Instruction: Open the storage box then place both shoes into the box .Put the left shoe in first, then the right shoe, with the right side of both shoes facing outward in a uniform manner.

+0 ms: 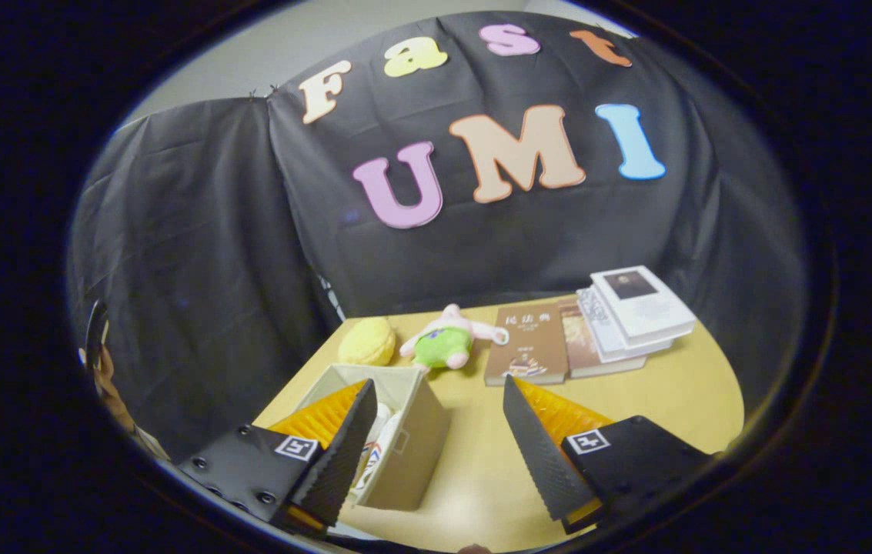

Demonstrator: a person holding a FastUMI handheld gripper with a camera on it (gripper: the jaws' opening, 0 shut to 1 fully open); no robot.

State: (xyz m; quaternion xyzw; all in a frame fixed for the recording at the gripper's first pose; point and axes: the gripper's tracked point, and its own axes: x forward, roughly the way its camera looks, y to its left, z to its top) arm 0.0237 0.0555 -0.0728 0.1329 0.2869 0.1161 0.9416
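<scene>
Gripper view: hand-held gripper (436,412) spread wide (holding nothing) beside open storage box (412,446) containing shoes (375,454).

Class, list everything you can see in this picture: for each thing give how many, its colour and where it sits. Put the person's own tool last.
Table: one, light wood, under everything.
Storage box: one, beige fabric, open-topped, by the left finger.
Shoe: at least one, white with coloured marks, inside the storage box, partly hidden.
Round plush: one, yellow, beyond the box.
Plush toy: one, pink with a green body, lying beside the round plush.
Books: two brown ones flat side by side, beyond the fingers.
Book stack: pale covers, beside and partly over the brown ones; count unclear.
Gripper: one, fingers apart, holding nothing.
</scene>
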